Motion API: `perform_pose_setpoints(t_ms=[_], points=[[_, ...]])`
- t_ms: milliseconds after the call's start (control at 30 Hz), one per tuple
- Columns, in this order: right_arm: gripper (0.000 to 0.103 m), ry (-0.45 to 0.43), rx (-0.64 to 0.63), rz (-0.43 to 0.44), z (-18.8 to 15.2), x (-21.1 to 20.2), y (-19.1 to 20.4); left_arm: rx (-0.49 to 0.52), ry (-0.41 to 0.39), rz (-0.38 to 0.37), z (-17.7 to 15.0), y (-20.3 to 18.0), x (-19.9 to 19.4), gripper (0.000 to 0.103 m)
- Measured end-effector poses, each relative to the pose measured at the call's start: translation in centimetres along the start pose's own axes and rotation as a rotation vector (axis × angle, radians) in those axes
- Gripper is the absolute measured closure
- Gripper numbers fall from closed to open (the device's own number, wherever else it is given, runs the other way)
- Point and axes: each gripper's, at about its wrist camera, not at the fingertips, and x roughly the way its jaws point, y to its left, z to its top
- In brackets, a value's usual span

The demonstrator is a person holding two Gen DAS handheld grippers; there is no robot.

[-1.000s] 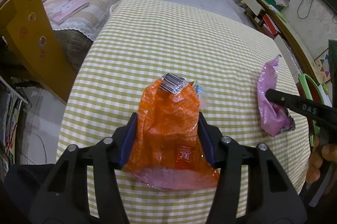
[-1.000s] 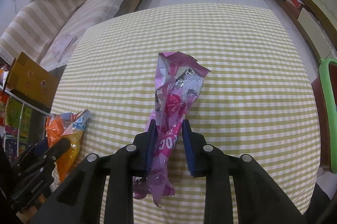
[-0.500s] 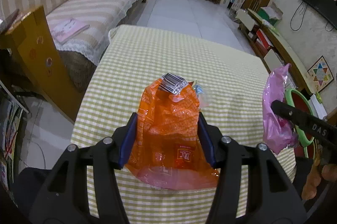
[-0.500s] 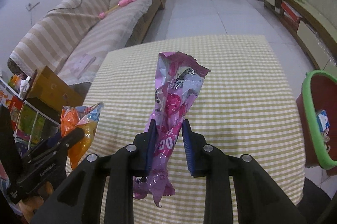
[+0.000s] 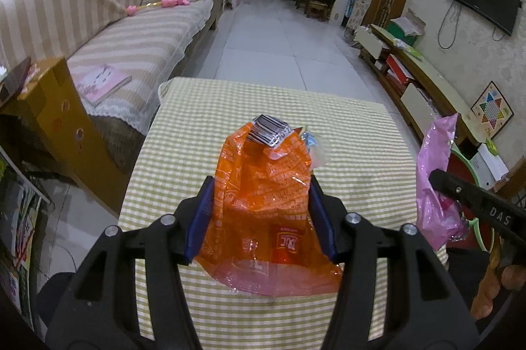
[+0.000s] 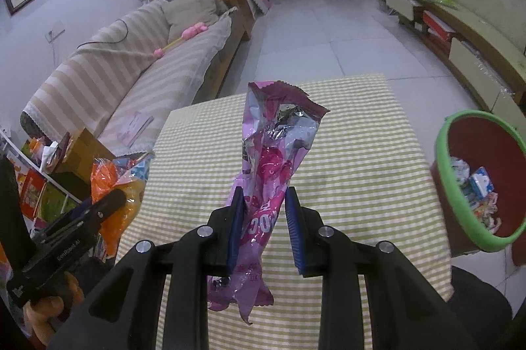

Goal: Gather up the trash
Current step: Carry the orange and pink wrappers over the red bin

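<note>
Both wrappers now lifted clear of the table, unlike a second ago, when both sat low against the checked cloth. Orange snack bag clenched between the blue pads of the left claw, filling the lower centre of the left wrist view, its barcode flap at the top. Pink wrapper pinched tight in the right claw, standing up in the middle of the right wrist view, its tail hanging below the pads. More of the room and floor visible in both views than before, so both hands raised and drawn back from the table. Probably the pick-up step finished and the carry toward the bin begun.

Red bin with green rim at the right edge of the right wrist view, beside the right side of the table, mouth open upward, some trash already inside. Free air between the pink wrapper and the bin rim, nothing in the way. Table surface bare in both views. For the orange snack bag a longer way, across the table and past the right claw; likely safer to drop the pink wrapper first. Sofa at upper left, well apart.
</note>
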Motion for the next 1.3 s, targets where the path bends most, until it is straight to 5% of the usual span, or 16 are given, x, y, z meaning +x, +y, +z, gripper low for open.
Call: perform_pose_setpoints(t_ms=[1300], points=[[0.077,-0.216,0.136,-0.139,0.3,-10.7,-10.5,0.204,-0.134,-0.166,3.6,-13.9,-3.6,0.05]])
